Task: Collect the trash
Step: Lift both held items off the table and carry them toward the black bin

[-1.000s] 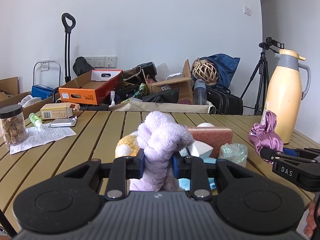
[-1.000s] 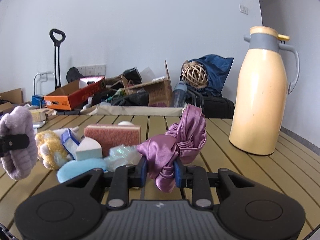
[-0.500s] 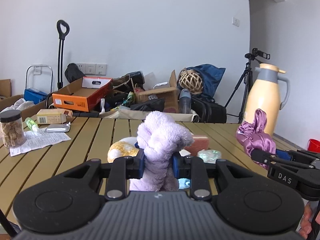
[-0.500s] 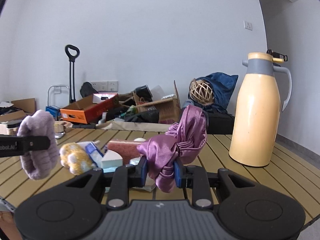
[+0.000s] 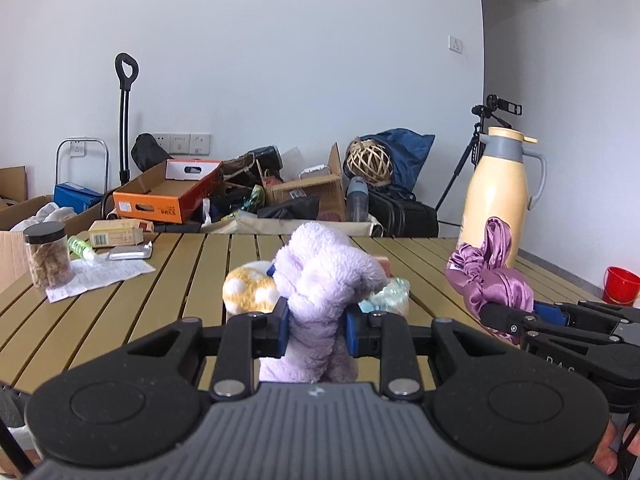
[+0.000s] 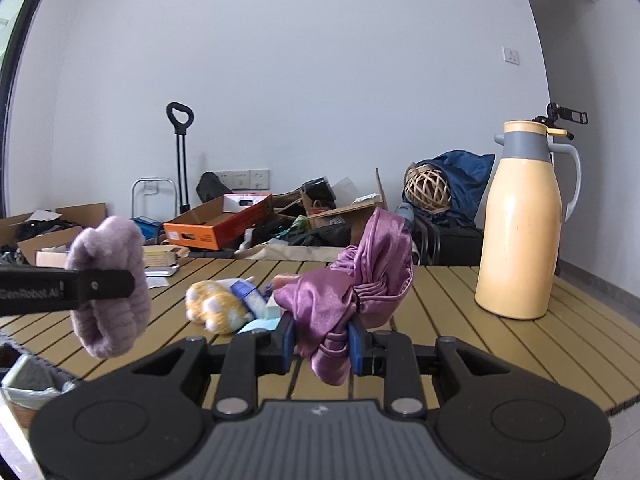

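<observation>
My left gripper (image 5: pixel 314 330) is shut on a fluffy lilac scrunchie (image 5: pixel 324 280), held above the near edge of the slatted wooden table (image 5: pixel 160 300). My right gripper (image 6: pixel 322 346) is shut on a shiny purple satin scrunchie (image 6: pixel 360 280), also lifted off the table. In the right wrist view the lilac scrunchie (image 6: pixel 108 280) hangs at the left. On the table lies a small pile: a yellow paw-shaped plush (image 6: pixel 216 308), a blue-and-white packet (image 6: pixel 248 294), a light blue piece (image 6: pixel 260 325) and crumpled clear plastic (image 5: pixel 390 294).
A tall cream thermos jug (image 6: pixel 522 224) stands on the table's right side. A jar (image 5: pixel 47 254), a paper sheet (image 5: pixel 100 276) and a small box (image 5: pixel 116 232) sit at the left. A lined bin (image 6: pixel 28 388) shows low left. Boxes and bags crowd the floor behind.
Both grippers have drawn back from the table and risen a little, each carrying its scrunchie. The pile and the thermos now look farther away.
</observation>
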{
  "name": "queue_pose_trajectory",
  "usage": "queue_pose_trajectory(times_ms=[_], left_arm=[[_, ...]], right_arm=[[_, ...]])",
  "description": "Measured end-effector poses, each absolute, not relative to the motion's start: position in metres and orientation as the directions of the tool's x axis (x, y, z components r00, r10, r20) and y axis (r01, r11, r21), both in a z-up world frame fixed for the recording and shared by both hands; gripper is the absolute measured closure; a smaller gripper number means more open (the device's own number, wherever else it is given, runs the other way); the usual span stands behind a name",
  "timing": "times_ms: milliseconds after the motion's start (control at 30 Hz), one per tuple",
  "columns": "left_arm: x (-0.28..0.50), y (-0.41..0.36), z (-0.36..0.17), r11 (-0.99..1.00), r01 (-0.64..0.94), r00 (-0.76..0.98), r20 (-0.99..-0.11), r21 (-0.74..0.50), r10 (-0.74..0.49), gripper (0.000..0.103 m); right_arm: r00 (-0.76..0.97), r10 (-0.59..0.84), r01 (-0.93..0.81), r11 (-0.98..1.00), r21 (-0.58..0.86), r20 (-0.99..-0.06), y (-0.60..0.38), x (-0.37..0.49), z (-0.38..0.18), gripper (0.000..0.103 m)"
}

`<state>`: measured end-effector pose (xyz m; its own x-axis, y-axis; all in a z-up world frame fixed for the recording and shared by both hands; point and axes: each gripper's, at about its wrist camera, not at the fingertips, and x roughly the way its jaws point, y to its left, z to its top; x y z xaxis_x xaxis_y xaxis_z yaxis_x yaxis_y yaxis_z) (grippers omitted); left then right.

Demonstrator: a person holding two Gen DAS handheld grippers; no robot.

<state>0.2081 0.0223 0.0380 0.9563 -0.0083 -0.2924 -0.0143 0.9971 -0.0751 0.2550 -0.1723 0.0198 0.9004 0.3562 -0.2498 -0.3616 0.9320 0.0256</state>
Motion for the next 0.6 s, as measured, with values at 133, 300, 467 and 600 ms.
queue_pose_trajectory(times_ms=[133, 300, 467, 600], left_arm=[[0.189, 0.02, 0.039, 0.997, -0.012, 0.954, -0.301, -0.075, -0.011, 0.077], [0.166, 0.016, 0.042, 0.998, -0.01, 0.952, -0.305, -0.067, -0.011, 0.077], [0.146, 0.012, 0.041, 0.998, -0.005, 0.948, -0.319, -0.059, -0.014, 0.077], [0.129, 0.008, 0.038, 0.999, 0.003, 0.943, -0.333, -0.052, -0.02, 0.077]], right_arm=[[0.892, 0.372, -0.377, 0.926, 0.031, -0.257, -0.174, 0.234, 0.021, 0.078], [0.885, 0.387, -0.393, 0.919, 0.03, -0.259, -0.178, 0.207, 0.024, 0.078], [0.872, 0.402, -0.411, 0.911, 0.03, -0.279, -0.182, 0.182, 0.024, 0.078], [0.858, 0.416, -0.428, 0.903, 0.031, -0.301, -0.186, 0.163, 0.022, 0.078]])
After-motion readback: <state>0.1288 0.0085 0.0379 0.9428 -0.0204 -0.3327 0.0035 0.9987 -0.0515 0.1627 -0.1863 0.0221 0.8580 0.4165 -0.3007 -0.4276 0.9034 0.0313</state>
